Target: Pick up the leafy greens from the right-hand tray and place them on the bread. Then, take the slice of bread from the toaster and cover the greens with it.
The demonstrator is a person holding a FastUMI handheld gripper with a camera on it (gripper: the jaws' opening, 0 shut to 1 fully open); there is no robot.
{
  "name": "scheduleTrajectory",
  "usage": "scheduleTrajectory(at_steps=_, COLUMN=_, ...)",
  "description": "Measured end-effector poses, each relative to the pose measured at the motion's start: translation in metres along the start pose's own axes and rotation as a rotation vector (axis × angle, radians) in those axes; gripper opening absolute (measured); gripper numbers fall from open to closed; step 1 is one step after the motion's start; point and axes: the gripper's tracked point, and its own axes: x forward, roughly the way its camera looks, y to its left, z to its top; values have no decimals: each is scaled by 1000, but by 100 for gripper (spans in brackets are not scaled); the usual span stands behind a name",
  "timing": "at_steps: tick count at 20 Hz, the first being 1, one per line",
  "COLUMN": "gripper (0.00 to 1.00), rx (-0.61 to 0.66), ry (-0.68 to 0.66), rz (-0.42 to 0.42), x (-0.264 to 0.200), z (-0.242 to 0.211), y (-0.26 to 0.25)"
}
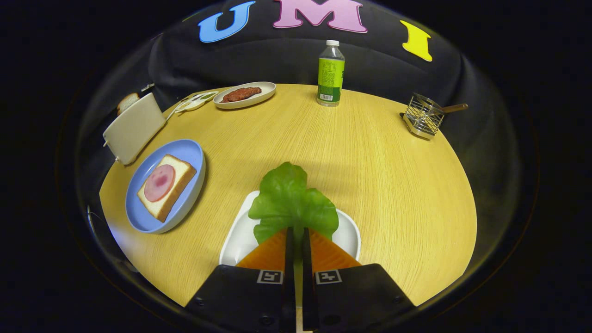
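Note:
My gripper (296, 231) is shut on the stem end of the leafy greens (290, 201); the green leaf spreads out just ahead of the fingertips. Right under the leaf and the fingers lies a white tray (238, 240). Off to the left, a blue plate (185, 150) carries a slice of bread (175, 189) topped with a round pink slice of ham (159, 182). Beyond that plate stands a white toaster (134, 127) with a slice of bread (127, 101) poking out of its slot.
A round wooden table (360, 157) holds everything. At its far side are a white plate with a brown piece of meat (244, 94), a small dish (194, 102), a green-labelled bottle (330, 74) and, far right, a wire rack (423, 115).

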Motion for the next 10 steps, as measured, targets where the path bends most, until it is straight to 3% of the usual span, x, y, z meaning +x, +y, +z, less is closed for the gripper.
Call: scheduleTrajectory(at_steps=10, gripper=11, rx=13, ry=-124, rz=-5, x=-74, z=50, y=23)
